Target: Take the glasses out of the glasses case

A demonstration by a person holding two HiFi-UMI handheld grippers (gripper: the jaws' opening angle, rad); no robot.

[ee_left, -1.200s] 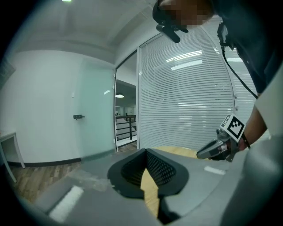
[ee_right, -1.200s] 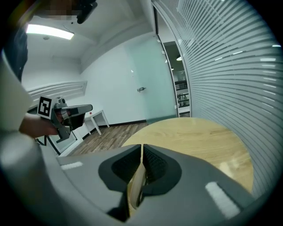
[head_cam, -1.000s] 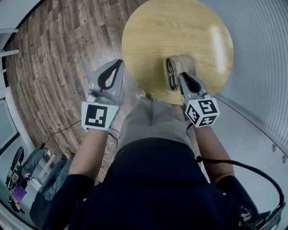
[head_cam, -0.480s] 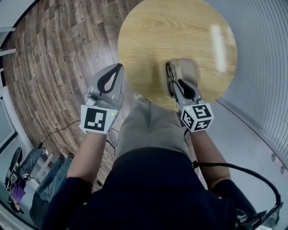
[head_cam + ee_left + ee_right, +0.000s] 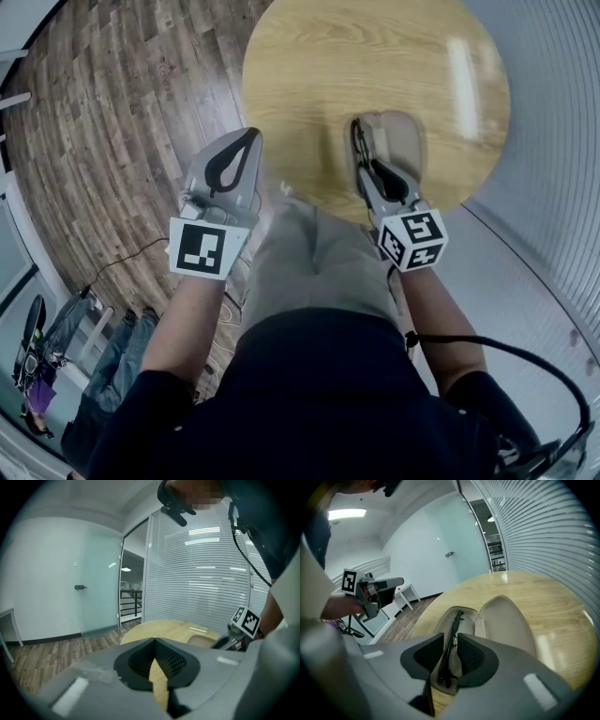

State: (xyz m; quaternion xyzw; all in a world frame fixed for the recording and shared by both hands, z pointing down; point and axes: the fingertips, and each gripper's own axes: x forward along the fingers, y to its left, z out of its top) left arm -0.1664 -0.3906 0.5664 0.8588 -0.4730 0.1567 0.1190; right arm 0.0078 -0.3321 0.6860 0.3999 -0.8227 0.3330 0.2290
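Note:
On the near edge of a round wooden table (image 5: 375, 56) lies an open beige glasses case (image 5: 401, 141), its lid folded to the right. Black folded glasses (image 5: 455, 627) rest in the case's left half. My right gripper (image 5: 450, 641) reaches into that half, its jaws closed in on the glasses' frame from both sides. In the head view the right gripper (image 5: 367, 171) covers the near end of the glasses (image 5: 355, 150). My left gripper (image 5: 247, 139) hovers off the table's left edge, above the floor, shut and holding nothing.
A wood-plank floor (image 5: 122, 112) lies left of the table. A wall of white slatted blinds (image 5: 553, 159) runs close on the right. A cable (image 5: 506, 352) trails from the right gripper. The table carries only the case.
The right gripper has slid a little forward along the glasses, deeper over the case. The left gripper has barely moved.

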